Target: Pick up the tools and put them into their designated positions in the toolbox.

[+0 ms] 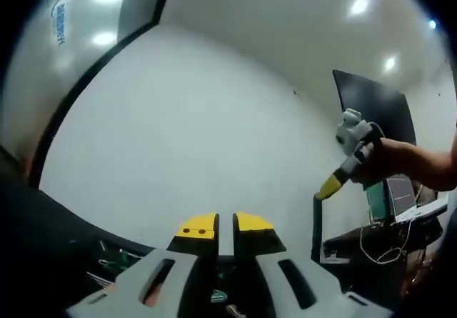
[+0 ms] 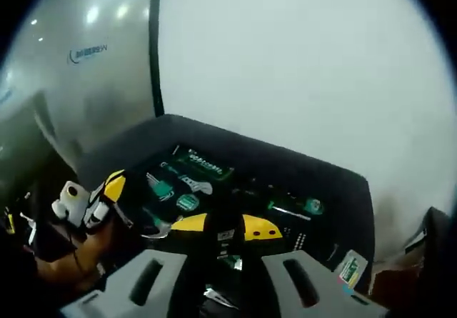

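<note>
In my right gripper view, the dark counter point(image 2: 335, 182) fills the middle of the frame, its far edge running from the upper left down to the right against a pale wall. An open toolbox point(image 2: 214, 179) lies flat on it at centre. Its dark tray holds green-handled tools, among them a wrench point(image 2: 196, 184) at centre left and a screwdriver point(image 2: 293, 207) to the right. A small green and white tag point(image 2: 348, 268) lies on the counter at lower right, near its edge.
</note>
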`<state>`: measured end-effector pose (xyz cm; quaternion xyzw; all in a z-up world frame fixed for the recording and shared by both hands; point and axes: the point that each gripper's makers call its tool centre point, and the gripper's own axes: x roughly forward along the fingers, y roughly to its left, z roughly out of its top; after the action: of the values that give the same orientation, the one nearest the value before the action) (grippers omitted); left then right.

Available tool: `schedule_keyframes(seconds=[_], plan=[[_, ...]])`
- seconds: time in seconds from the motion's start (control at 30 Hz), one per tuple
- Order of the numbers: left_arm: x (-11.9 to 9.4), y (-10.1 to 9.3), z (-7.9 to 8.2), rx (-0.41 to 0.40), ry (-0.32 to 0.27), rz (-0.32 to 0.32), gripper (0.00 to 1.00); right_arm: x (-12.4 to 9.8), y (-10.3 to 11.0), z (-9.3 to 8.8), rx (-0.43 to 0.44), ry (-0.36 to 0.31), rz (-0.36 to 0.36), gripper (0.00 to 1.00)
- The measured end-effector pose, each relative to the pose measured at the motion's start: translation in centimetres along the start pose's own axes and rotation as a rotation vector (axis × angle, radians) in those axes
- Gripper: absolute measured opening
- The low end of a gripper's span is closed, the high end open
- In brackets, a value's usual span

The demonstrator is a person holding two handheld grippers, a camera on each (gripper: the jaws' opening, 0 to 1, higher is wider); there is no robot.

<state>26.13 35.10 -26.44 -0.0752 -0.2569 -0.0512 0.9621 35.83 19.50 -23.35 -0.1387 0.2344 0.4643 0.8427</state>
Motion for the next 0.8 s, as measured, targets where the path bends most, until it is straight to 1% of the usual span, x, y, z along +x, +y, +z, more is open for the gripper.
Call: schedule_keyframes(seconds=[0.03,0.07,0.1,0.17,0.33,0.4,0.43,0.53,0.57,0.7,0.8], plan=[[0.0,0.0,0.0,0.000,-0.001,0.000,0.10,0.5,0.6,-0.7,-0.009,0.023,0.014,0.14],[0.0,0.0,0.0,-0.001,-0.002,-0.001,0.10,0.9,1.0,-1.0,-0.008,0.031,0.021,0.14],[0.0,0.2,0.0,0.003,-0.003,0.006,0.10,1.3,1.6,-1.8,-0.011,0.062,0.033,0.14],[0.0,0.1,0.0,-0.001,-0.003,0.001,0.10,2.1,2.2,-2.5,-0.009,0.081,0.041,0.14],[0.0,0.2,0.0,0.002,-0.005,0.007,0.10,3.5,2.8,-4.2,-0.011,0.137,0.037,0.14],[0.0,0.4,0.0,0.006,-0.006,0.015,0.10,3.7,2.9,-4.2,-0.022,0.128,0.037,0.10],[-0.1,0.4,0.1,0.005,-0.006,0.014,0.10,3.8,2.7,-4.2,-0.025,0.136,0.027,0.08],[-0.1,0.3,0.1,0.006,-0.006,0.013,0.10,4.1,2.0,-4.2,-0.060,0.130,0.002,0.08],[-0.1,0.4,0.1,0.009,-0.006,0.019,0.10,4.2,1.9,-4.4,-0.066,0.137,0.001,0.08],[-0.1,0.4,0.1,0.008,-0.006,0.019,0.10,4.2,1.8,-5.1,-0.043,0.156,0.027,0.09],[-0.1,0.5,0.1,0.012,-0.006,0.024,0.10,3.8,2.1,-5.2,-0.037,0.149,0.041,0.09]])
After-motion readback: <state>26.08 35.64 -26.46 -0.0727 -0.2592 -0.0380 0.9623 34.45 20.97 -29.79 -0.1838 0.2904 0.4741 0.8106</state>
